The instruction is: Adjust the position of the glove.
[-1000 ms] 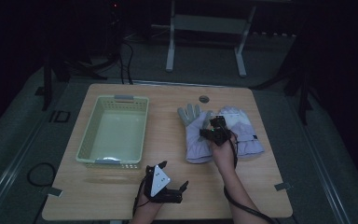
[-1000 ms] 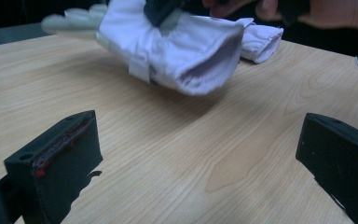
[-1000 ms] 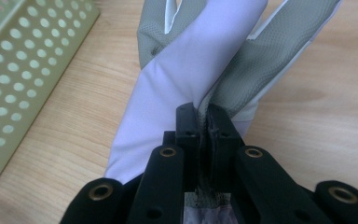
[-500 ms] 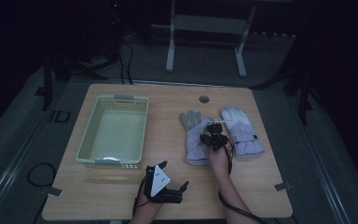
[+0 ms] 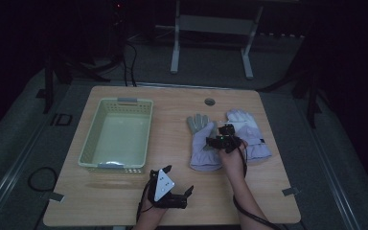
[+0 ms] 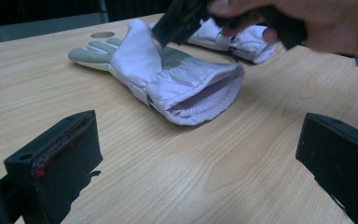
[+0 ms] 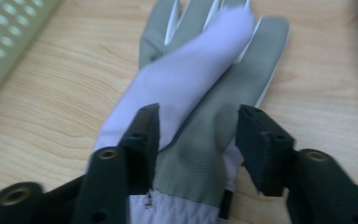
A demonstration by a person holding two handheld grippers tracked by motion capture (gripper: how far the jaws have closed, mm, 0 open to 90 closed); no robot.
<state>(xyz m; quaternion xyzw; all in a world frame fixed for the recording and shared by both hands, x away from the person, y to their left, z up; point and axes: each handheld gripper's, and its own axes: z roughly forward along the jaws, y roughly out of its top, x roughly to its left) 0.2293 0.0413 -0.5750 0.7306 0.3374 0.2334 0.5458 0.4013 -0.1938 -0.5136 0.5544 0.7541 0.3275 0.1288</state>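
Two white gloves with grey palms lie at the table's centre right. My right gripper [image 5: 222,134] hangs over the left glove [image 5: 202,146], beside the right glove [image 5: 250,136]. In the right gripper view the jaws of this gripper [image 7: 198,116] have just been opening. They stand apart over the glove's grey palm [image 7: 200,154] and do not press it. My left gripper [image 5: 179,178] rests near the front edge, open and holding nothing. In the left gripper view it [image 6: 198,135] faces the glove's open cuff [image 6: 196,91].
A pale green basket [image 5: 89,143] stands on the left half of the table, with nothing visible in it. A round cable hole [image 5: 210,101] sits near the far edge. Bare wood lies between the left gripper and the gloves.
The right hand has shifted slightly over the left glove, toward the person. The left gripper has stayed where it was.
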